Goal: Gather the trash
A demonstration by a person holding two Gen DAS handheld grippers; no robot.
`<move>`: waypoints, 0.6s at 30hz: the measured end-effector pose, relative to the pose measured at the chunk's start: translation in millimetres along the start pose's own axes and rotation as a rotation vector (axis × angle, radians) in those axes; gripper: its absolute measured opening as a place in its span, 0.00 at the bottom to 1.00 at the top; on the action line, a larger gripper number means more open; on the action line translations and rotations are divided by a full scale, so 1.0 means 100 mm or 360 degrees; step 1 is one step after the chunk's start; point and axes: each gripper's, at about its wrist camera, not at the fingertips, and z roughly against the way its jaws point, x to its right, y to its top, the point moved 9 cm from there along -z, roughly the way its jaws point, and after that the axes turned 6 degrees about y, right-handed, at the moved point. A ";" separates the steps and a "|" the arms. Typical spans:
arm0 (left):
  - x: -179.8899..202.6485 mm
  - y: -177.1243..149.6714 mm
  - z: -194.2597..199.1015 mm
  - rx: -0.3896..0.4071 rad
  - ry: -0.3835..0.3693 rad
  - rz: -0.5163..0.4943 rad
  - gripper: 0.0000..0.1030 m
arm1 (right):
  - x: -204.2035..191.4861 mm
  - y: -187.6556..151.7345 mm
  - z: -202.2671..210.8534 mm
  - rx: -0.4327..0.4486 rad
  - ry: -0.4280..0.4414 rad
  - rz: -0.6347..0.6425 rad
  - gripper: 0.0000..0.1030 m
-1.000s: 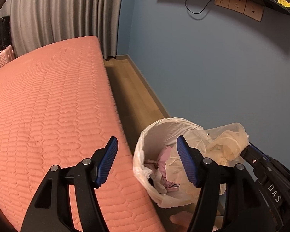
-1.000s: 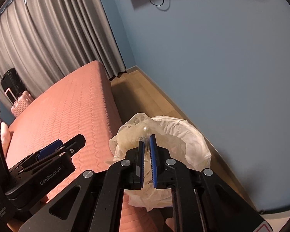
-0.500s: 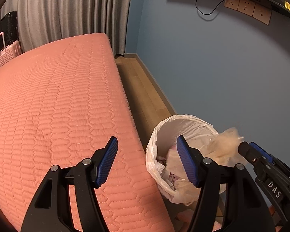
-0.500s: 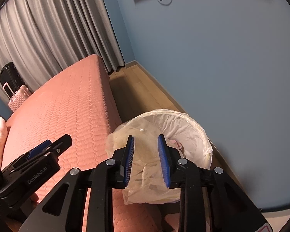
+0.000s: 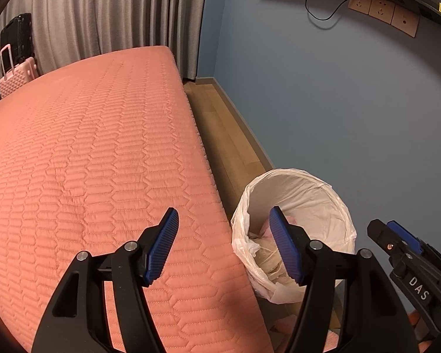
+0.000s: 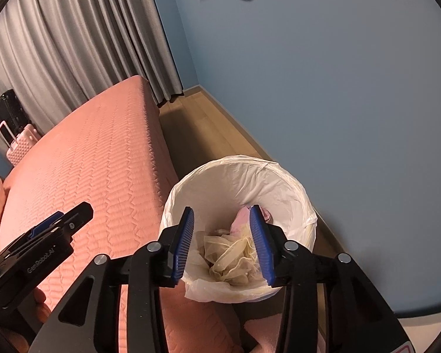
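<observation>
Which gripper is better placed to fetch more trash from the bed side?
Left gripper: open, empty, over the bed. Right gripper hangs over the bin, fingers opening above dropped trash.

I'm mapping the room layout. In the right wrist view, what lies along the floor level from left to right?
Pink ribbed suitcase → salmon quilted bed → strip of wooden floor → white-lined round trash bin → blue wall.
</observation>
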 end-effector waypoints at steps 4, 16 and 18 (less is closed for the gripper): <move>-0.01 -0.04 0.04 0.0007 0.0018 -0.0016 0.60 | -0.04 -0.05 0.03 -0.0010 0.0006 0.0029 0.40; -0.06 -0.27 0.21 0.0018 0.0086 -0.0072 0.72 | -0.14 -0.34 0.18 -0.0024 -0.0012 0.0134 0.45; -0.07 -0.31 0.23 0.0018 0.0092 -0.0083 0.74 | -0.14 -0.39 0.20 -0.0022 -0.0015 0.0145 0.48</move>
